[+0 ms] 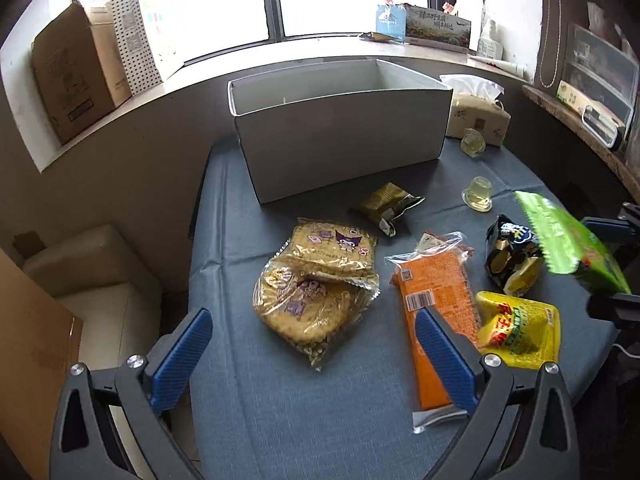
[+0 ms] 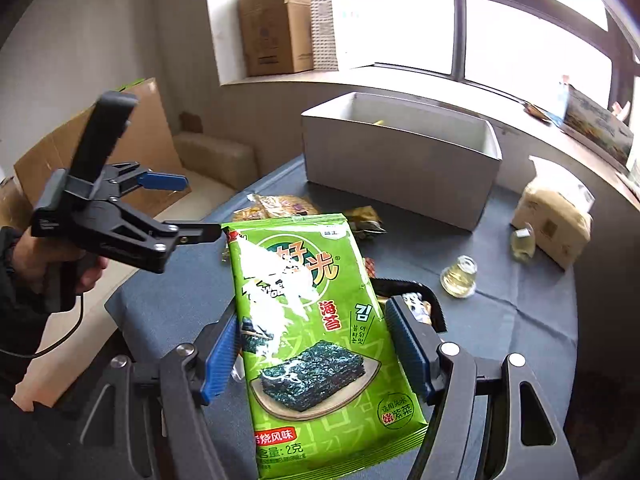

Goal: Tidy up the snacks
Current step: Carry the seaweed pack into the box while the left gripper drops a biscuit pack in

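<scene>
My right gripper (image 2: 316,354) is shut on a green seaweed packet (image 2: 316,340), its blue pads (image 2: 408,348) pressing both long edges, and holds it above the blue-clothed table (image 2: 520,320). The same packet (image 1: 568,244) shows at the right edge of the left wrist view. My left gripper (image 1: 316,356) is open and empty, low over two clear biscuit packs (image 1: 316,280) and an orange pack (image 1: 436,320). From the right wrist, the left gripper (image 2: 188,208) is seen at the left in a hand (image 2: 48,264). An open white box (image 1: 340,128) stands at the table's far side.
A yellow pack (image 1: 520,328), a black-and-yellow pack (image 1: 508,260), a dark small pack (image 1: 386,206) and two jelly cups (image 1: 476,196) lie on the cloth. A tissue pack (image 1: 476,116) sits right of the box. Cardboard boxes (image 1: 76,72) stand on the window sill.
</scene>
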`<state>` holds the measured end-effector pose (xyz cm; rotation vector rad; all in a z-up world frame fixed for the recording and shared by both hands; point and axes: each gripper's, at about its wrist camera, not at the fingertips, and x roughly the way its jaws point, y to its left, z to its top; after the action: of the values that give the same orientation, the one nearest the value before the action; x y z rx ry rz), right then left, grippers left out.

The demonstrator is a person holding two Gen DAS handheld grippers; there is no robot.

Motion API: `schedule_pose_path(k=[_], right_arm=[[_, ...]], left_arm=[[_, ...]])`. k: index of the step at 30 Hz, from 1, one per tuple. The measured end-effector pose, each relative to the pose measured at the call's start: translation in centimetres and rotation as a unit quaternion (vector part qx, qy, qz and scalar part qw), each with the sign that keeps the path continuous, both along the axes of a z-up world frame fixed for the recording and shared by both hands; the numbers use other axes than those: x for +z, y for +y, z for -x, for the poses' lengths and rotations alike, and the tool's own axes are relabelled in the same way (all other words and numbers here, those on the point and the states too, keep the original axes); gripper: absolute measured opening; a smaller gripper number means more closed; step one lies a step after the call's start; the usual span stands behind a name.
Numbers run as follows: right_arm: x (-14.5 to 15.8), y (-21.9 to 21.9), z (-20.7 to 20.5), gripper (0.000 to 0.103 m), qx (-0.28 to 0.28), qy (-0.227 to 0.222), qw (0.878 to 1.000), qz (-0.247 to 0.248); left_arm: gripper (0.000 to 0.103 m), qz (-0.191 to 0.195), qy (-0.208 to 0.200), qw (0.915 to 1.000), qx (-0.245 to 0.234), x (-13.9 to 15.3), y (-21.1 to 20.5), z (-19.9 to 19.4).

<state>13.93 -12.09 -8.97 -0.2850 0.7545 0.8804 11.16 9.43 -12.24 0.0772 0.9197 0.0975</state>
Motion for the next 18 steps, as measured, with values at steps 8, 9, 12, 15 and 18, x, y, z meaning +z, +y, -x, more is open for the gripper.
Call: schedule_pose_path(k=[8,9,12,15,18], right_arm=[[-1.0,-5.3,0.6,0.074,-0.081,0.033,0.996,-0.033],[-1.0,-5.6,0.5,0.074,-0.085,0.036,0.995,-0.035],[-1.3,-5.9,0.4,0.074,-0.087,0.043,0.994,-0.041],[-1.4,-5.6,0.3,0.074,-0.082,0.042,0.995,-0.039],[-1.9,-5.0,0.3,0.074,-0.073,0.045,0.996,-0.038]], left_arm=[[0.103,-0.031,0.091,0.9946,-0.040,-5.4,-0.5,-8.9],[0.103,-0.034,0.099,0.9937,-0.041,-6.0,-0.3,-9.4],[0.094,-0.020,0.106,0.9934,-0.040,-6.8,0.8,-10.1],[0.079,0.014,0.106,0.9939,-0.027,-6.4,2.1,-10.1],[0.075,0.031,0.087,0.9952,-0.031,-5.1,2.6,-9.2]])
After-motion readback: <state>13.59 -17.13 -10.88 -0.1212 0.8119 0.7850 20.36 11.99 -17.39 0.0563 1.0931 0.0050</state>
